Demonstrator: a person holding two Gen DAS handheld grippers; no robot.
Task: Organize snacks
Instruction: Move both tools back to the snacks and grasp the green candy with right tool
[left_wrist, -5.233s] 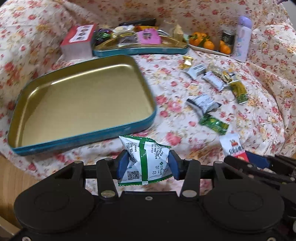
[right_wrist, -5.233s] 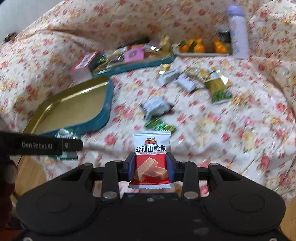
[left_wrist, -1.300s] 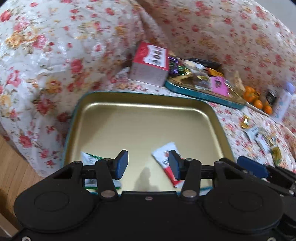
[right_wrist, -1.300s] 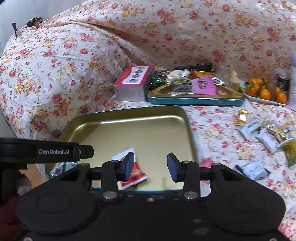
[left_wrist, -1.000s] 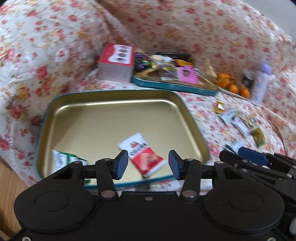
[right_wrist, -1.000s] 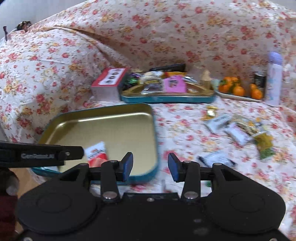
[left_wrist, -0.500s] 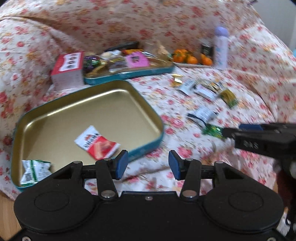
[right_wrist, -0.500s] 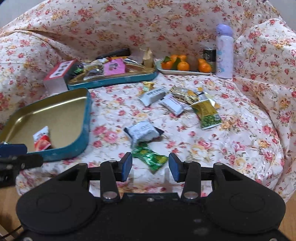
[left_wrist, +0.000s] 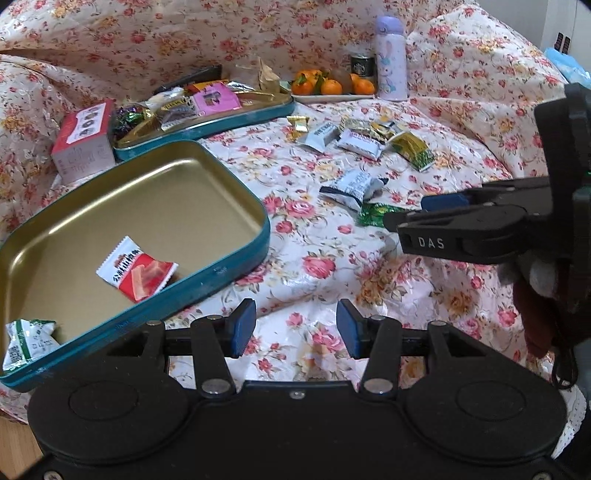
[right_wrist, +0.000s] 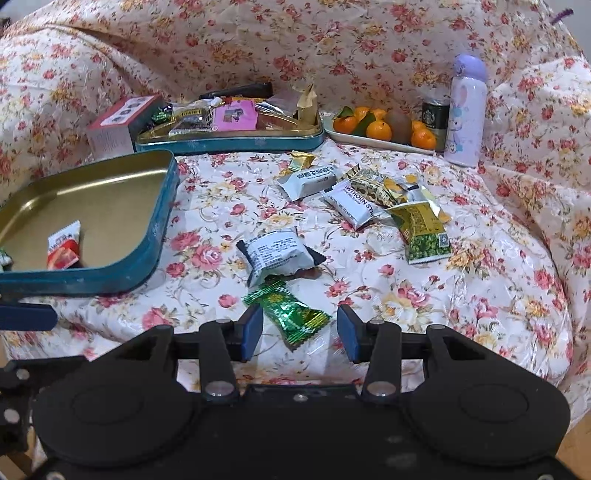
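A: How does the right hand-held gripper (right_wrist: 300, 334) stand?

B: Its jaws stand apart with nothing clamped. A shiny green foil-wrapped candy (right_wrist: 290, 311) lies on the flowered sofa cover (right_wrist: 480, 295) between the blue pads, touching neither. Just beyond it sits a crumpled grey-and-black snack packet (right_wrist: 275, 254).

A: And the left hand-held gripper (left_wrist: 295, 328)?

B: Wide and empty, over bare cover. To its left is the shallow teal tin tray with a gold inside (left_wrist: 236, 206).

A: What does that tray hold?

B: Two pieces: a red-and-white snack packet (left_wrist: 136, 268) near the middle and a green-and-white packet (left_wrist: 26, 341) in the near corner. The rest of it is bare.

A: So how far along is the sorting?

B: Early, by the look of it. Ahead of the right hand-held gripper a loose group of white, gold and green wrappers (right_wrist: 373, 199) remains on the cover, so most is left.

A: Other containers?

B: Further back, a second teal tin tray (right_wrist: 236, 142) is crowded with mixed sweets, including a pink packet. Beside it stands a red-and-white cardboard box (right_wrist: 118, 125), and a white plate of mandarins (right_wrist: 384, 131) lies to the right.
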